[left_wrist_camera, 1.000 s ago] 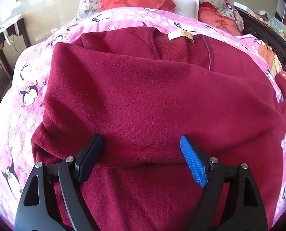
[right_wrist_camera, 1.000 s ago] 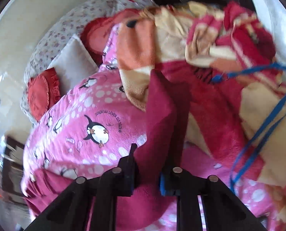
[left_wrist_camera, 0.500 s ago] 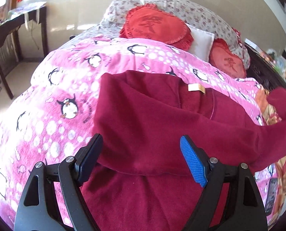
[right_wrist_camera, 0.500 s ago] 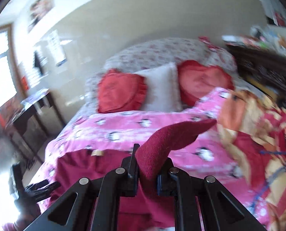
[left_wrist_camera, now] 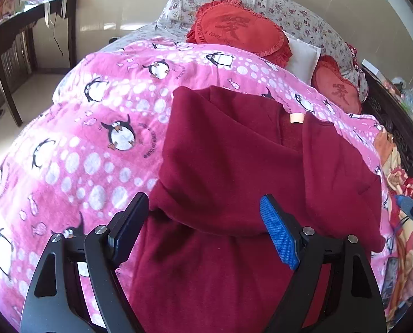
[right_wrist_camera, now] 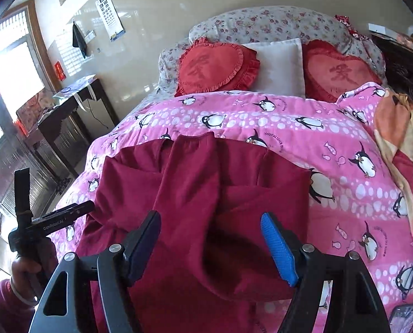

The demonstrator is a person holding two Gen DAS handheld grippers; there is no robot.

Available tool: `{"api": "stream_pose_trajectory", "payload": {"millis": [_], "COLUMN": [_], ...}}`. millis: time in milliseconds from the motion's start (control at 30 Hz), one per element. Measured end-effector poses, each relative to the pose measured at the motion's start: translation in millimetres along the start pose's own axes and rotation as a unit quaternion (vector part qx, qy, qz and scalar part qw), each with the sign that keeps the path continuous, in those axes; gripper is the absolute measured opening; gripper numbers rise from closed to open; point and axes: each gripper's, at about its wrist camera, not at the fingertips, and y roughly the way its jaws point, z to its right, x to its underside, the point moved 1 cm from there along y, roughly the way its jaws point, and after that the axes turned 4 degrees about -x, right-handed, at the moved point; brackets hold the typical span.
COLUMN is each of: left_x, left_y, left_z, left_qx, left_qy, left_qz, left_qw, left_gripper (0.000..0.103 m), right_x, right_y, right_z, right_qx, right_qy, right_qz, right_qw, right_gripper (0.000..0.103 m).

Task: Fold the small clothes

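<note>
A dark red fleece top (left_wrist_camera: 234,166) lies on the pink penguin blanket (left_wrist_camera: 95,138), both sleeves folded across its body. A tan neck label (left_wrist_camera: 296,118) shows at the collar. My left gripper (left_wrist_camera: 203,230) is open and empty, hovering over the top's left side. My right gripper (right_wrist_camera: 210,245) is open and empty above the folded right sleeve (right_wrist_camera: 189,183) of the top (right_wrist_camera: 234,199). The left gripper also shows at the left edge of the right wrist view (right_wrist_camera: 67,213), held in a hand.
Red heart cushions (right_wrist_camera: 214,66) and a white pillow (right_wrist_camera: 278,63) lie at the bed's head. An orange and red blanket (right_wrist_camera: 400,138) is heaped on the right. A dark desk (right_wrist_camera: 67,111) stands by the window at left. A dark wooden bed frame (left_wrist_camera: 395,127) runs along the right.
My right gripper carried the sleeve across the top, let it go and opened. My left gripper pulled back and left, staying open.
</note>
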Motion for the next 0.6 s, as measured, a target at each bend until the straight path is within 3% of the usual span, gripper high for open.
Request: {"api": "stream_pose_trajectory", "payload": {"millis": [100,267,367,433,467,500,600], "left_x": [1.2,4.9,4.5,2.8,1.4,0.4,-4.4], "left_y": [0.1,-5.0,-7.8,-9.1,-9.9,-10.9,-12.3], "left_z": [7.1,12.1,5.2,-2.7,-7.2,-12.4,-30.0], "left_qx": [0.005,-0.004,-0.009,-0.012,-0.012,-0.014,0.001], "left_qy": [0.004,0.024,0.021,0.014,0.01,0.005,-0.025], "left_qz": [-0.004,-0.004,-0.003,-0.002,-0.001,0.002,0.007], "left_qw": [1.0,0.9997,0.9997,0.9998,0.9999,0.9999,0.9997], "left_gripper": [0.083,0.083,0.083,0.083,0.083,0.083,0.083], "right_x": [-10.6,-38.8,-44.1,-41.2,-42.3,-44.3,-46.8], "right_y": [29.4,91.1,135.3,149.7,146.9,140.2,114.7], "right_z": [-2.6,2.4,18.2,23.7,21.2,13.9,-23.6], "right_qx": [-0.016,0.004,0.0,0.008,0.004,-0.014,-0.054], "right_qy": [-0.001,0.004,0.042,0.06,0.064,0.06,0.017], "right_qz": [-0.015,-0.034,-0.074,-0.085,-0.078,-0.071,-0.05], "right_qw": [1.0,0.999,0.996,0.995,0.995,0.996,0.997], "right_gripper": [0.073,0.062,0.049,0.025,0.022,0.01,0.006]}}
